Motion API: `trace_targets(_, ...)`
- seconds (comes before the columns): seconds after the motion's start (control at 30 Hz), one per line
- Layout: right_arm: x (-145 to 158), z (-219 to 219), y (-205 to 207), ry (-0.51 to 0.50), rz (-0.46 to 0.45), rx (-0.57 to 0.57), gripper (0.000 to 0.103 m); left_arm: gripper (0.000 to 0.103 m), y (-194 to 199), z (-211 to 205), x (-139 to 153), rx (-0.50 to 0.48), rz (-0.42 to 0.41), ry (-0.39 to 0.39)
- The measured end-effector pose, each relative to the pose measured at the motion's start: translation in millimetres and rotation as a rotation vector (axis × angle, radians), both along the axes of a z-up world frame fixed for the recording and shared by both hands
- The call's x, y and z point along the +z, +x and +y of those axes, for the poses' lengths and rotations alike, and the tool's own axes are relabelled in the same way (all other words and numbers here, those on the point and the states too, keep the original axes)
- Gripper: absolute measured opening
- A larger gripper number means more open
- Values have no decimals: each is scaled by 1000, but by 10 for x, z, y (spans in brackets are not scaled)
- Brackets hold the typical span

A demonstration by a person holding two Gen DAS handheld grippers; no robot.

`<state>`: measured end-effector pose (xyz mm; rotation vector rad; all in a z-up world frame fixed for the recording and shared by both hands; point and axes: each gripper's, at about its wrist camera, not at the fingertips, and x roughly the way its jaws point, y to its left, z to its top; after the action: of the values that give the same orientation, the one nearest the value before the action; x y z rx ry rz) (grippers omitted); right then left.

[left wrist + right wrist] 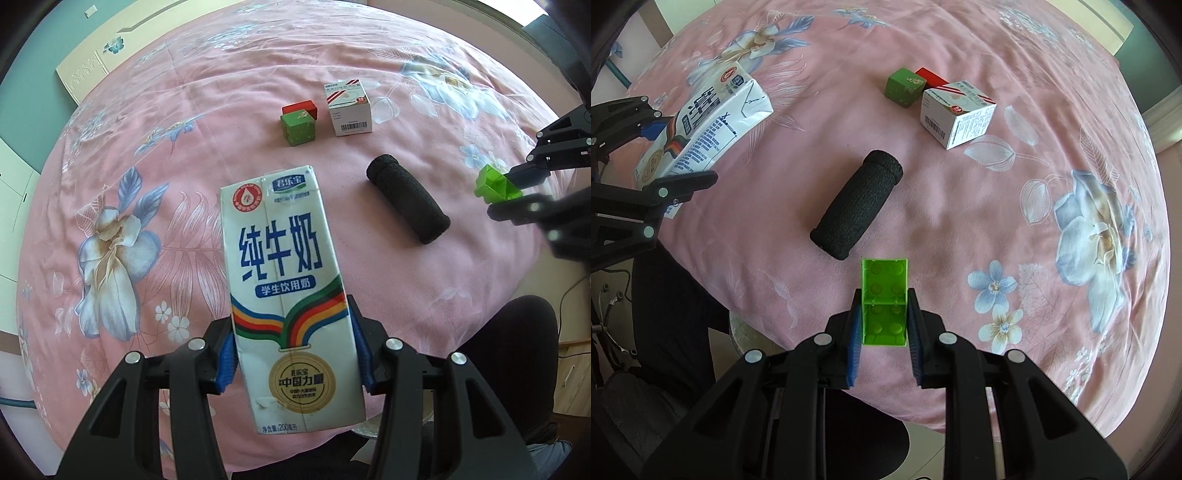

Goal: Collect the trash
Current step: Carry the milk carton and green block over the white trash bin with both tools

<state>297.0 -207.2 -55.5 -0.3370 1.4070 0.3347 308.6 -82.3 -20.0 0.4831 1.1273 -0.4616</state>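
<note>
left wrist view: the left gripper [291,354] pinches a milk carton [288,295] by its lower half, blue pads [227,363] pressed against both narrow sides, the carton lifted off the pink flowered sheet [147,147] and leaning a little to the left. past it a black roll [408,205] lies on its side on the sheet. farther back a green cube [297,127] sits in front of a red block [301,108], touching it, with a white box [349,109] just beside them on the right. at the right edge the right gripper [506,192] comes in from the side with a green brick [496,188] between its fingers.

right wrist view: the right gripper [884,321] is pressed tight on the green brick [884,295], its hollow studded underside facing the camera, held above the sheet [960,221] near its edge. the black roll [857,203] lies just beyond the brick, apart from it. the green cube [904,88], red block [932,77] and white box [956,112] cluster farther back. at the left the left gripper [665,155] holds the milk carton [701,129] tilted in the air. a dark trouser leg [672,314] shows below the sheet's edge.
</note>
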Motion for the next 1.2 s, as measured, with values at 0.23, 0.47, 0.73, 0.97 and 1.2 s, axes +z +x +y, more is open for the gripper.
trace_targets(0.23, 80, 29, -215, 7, -11, 27, 23, 53, -301, 27, 59, -37, -12, 0)
trace_targets(0.47, 107, 116, -538, 3, -10, 69, 23, 53, -596, 28, 60, -82, -12, 4)
trace_targets(0.73, 84, 297, -934, 8, -9, 126, 23, 53, -892, 86, 20, -111, -12, 7)
trace_targets(0.97, -12, 484, -1229, 8, 3, 177, 23, 53, -1186, 177, -137, -145, 6, 19)
trace_targets(1.2, -174, 605, -1450, 12, 25, 210, 23, 53, -1431, 265, -313, -167, 24, 26)
